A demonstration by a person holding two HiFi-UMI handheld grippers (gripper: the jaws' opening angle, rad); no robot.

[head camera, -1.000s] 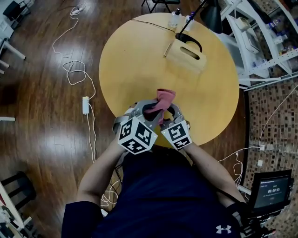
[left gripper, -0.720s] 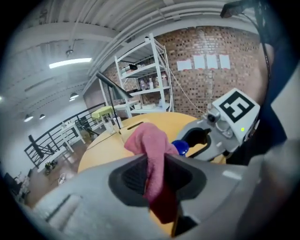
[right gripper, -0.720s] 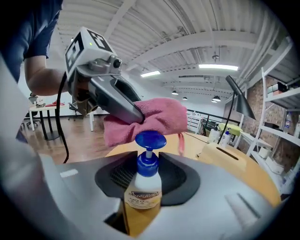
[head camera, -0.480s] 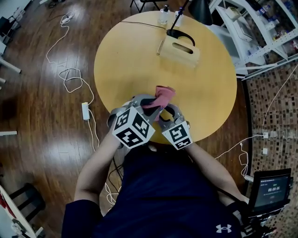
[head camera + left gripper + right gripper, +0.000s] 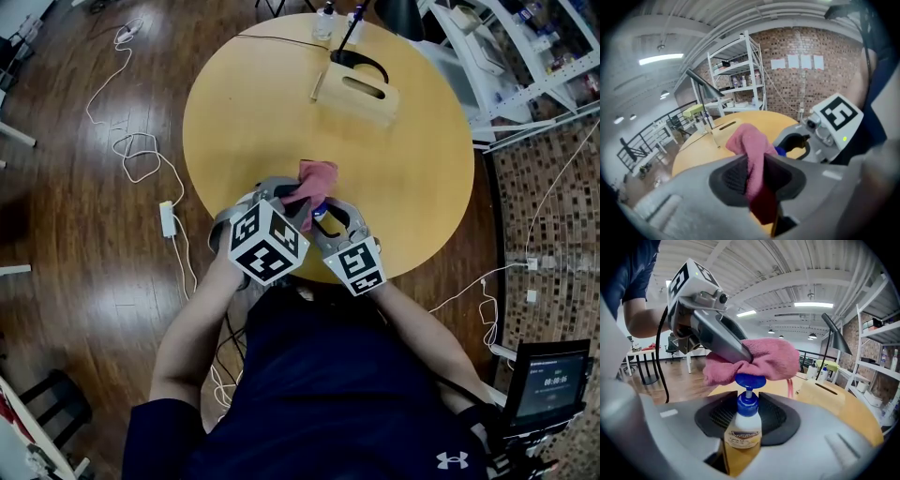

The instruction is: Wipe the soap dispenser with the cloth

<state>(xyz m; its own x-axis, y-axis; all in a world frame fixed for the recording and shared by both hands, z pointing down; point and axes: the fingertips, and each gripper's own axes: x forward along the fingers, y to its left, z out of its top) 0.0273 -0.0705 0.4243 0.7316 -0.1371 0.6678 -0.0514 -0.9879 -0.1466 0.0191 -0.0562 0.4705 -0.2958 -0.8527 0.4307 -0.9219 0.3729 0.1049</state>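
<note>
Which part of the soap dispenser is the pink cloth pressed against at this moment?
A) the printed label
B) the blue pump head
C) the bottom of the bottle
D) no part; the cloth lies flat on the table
B: the right gripper view shows the pink cloth bunched on top of the blue pump head of the soap dispenser, with the label below it uncovered.

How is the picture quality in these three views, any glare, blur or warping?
Head view: fairly sharp, with bright glare patches on the wooden floor. Left gripper view: strong fisheye with dark corners, the shelf bows, and the cloth close up looks soft. Right gripper view: same warping, the soap dispenser reasonably clear, ceiling lights blown out.
</note>
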